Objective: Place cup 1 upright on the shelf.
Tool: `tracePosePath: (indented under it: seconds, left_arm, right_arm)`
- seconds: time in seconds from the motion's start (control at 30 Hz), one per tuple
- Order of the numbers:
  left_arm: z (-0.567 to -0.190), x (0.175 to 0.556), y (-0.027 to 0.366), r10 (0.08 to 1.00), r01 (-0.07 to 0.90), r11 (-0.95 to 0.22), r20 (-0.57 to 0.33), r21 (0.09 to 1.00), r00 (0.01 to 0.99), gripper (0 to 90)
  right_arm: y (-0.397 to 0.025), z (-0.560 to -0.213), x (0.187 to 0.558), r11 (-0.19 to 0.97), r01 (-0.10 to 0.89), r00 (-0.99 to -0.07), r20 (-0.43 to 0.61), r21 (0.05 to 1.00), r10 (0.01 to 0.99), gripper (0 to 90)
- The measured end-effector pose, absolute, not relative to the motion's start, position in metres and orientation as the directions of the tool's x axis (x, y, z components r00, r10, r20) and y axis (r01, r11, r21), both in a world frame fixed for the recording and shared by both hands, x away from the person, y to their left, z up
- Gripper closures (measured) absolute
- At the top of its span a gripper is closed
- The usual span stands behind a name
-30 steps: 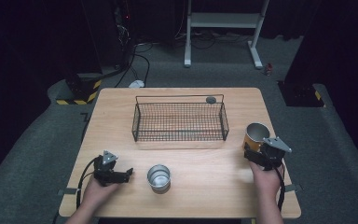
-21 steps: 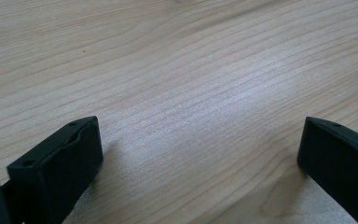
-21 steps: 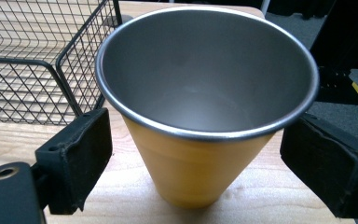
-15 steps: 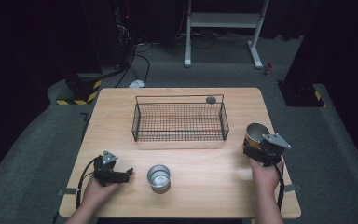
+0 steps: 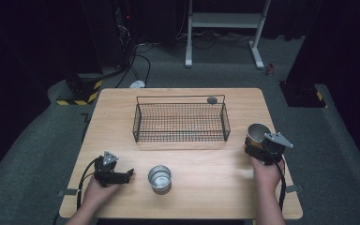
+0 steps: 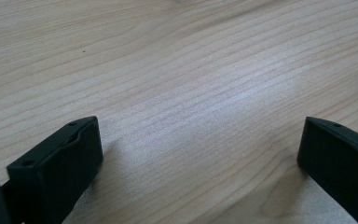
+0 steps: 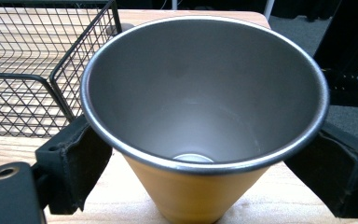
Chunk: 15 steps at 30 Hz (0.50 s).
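— High view first: how far had you got?

— I had the orange cup [image 5: 257, 135] clamped in my right claw [image 5: 258, 149] at the right edge of the frame, just right of the basket [image 5: 180, 123]. Whether its base sat on the table [image 5: 206, 173] or hung just off it, I could not tell. The basket was empty, so nothing had been put away yet, I'd judge. The steel cup [image 5: 160, 178] stood alone at lower centre, untouched.

— And your left claw?

— My left claw [image 5: 124, 176] lay low at the lower left, jaws spread wide with nothing but bare wood between them, a little left of the steel cup.

— Which way did the orange cup point?

— Mouth up, long axis near vertical. In the right gripper view the orange cup [image 7: 204, 121] opened toward the camera, narrowing downward, with my pads [image 7: 77, 158] pressed on its wall on either side below the rim. What was left, I reckon: carry it up and leftward into the basket, then fetch the steel cup.
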<state>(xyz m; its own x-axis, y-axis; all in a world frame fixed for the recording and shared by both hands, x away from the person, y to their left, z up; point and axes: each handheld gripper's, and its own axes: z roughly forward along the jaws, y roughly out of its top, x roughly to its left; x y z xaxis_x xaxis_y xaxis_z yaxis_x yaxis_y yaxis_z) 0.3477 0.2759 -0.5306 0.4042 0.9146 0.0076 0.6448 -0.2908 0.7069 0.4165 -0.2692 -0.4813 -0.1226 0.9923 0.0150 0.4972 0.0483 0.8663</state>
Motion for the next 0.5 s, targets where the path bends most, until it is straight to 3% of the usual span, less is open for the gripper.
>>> tracePosePath:
  seconds: [0.5]
  left_arm:
    - [-0.5306, 0.3478, 0.2759, 0.915, 0.645, -0.291, 0.008, 0.707, 0.404, 0.4]
  right_arm:
    - [-0.2682, -0.4819, 0.4245, 0.034, 0.477, -0.128, 0.031, 0.878, 0.991, 12.9]
